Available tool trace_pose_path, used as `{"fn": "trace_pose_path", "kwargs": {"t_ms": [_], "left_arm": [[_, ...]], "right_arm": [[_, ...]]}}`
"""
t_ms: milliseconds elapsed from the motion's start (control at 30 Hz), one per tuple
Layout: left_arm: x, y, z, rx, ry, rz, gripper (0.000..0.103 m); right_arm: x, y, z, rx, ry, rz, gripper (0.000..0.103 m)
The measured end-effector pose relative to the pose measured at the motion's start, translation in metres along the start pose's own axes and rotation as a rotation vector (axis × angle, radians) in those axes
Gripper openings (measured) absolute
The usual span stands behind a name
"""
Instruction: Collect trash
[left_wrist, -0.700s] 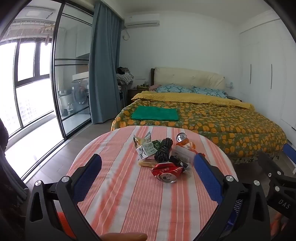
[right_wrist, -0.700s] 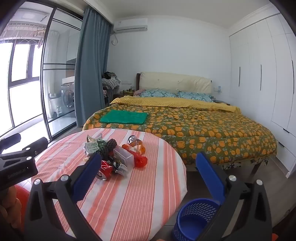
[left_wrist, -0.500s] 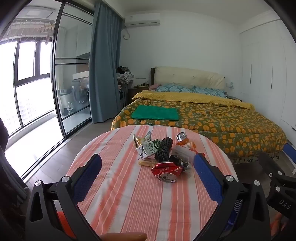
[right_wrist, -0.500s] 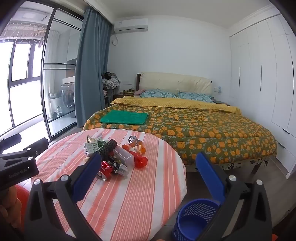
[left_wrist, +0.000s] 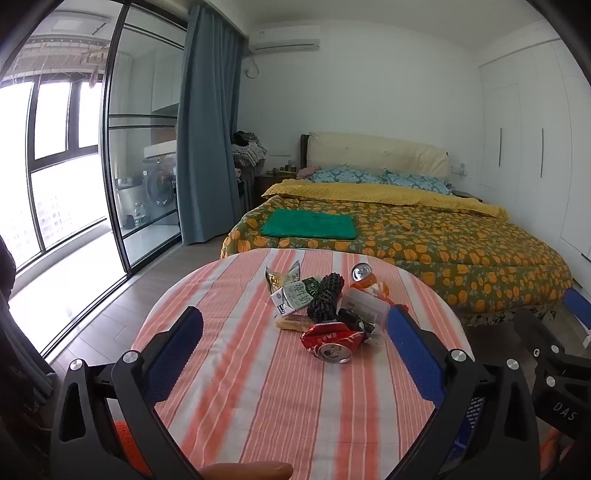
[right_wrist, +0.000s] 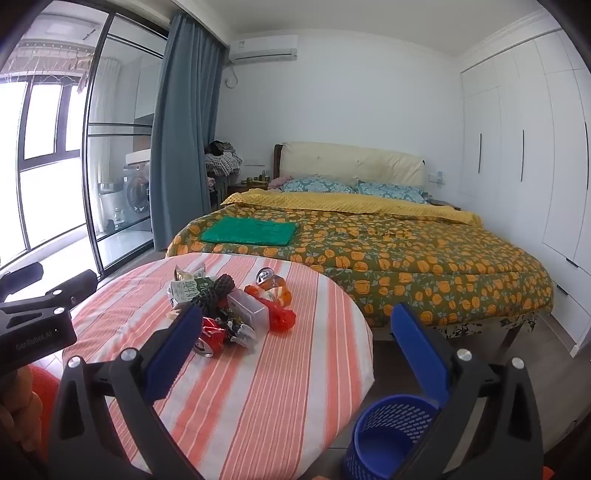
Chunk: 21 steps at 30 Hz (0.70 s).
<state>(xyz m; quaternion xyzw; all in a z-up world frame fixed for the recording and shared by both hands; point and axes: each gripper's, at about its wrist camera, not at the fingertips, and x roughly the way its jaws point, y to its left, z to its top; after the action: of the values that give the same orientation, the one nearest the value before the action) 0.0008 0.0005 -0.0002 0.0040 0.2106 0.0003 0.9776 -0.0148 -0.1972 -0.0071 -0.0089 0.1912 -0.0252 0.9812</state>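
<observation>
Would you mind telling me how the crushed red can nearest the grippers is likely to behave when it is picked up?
The crushed red can looks dented and flattened, so it is probably light and unlikely to roll. Its creased metal may give further under the pads. It touches the wrappers beside it, so lifting it may drag them.

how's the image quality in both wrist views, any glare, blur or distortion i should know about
Left wrist view: window blown out white, strong fisheye bend along the door frame, dark corners; trash pile on the table reasonably sharp. Right wrist view: same overexposed window, curved wardrobe lines, blue basket clear though partly hidden.
</observation>
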Motion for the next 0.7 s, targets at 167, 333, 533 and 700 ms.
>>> {"fn": "trace_pose_path", "kwargs": {"t_ms": [167,333,533,700], "left_arm": [[0.0,0.0003,0.0,0.0,0.001,0.0,0.099],[0.0002,0.0004,0.0,-0.001,0.001,0.0,0.099],[0.0001,0.0003,0.0001,-0.001,0.002,0.0,0.099],[0.0002,0.0002,0.0,-0.001,0.002,0.0,0.099]], "right_arm": [[-0.0001,0.0,-0.0001,0.001,0.0,0.0,0.098],[0.0,0.0005,-0.0001,0.001,0.001,0.0,0.098],[0.0002,0.0018,0.0002,0.002,0.002,0.002,0.099],[0.0014,0.001,-0.0008,0.002,0.002,0.003,0.098]]}}
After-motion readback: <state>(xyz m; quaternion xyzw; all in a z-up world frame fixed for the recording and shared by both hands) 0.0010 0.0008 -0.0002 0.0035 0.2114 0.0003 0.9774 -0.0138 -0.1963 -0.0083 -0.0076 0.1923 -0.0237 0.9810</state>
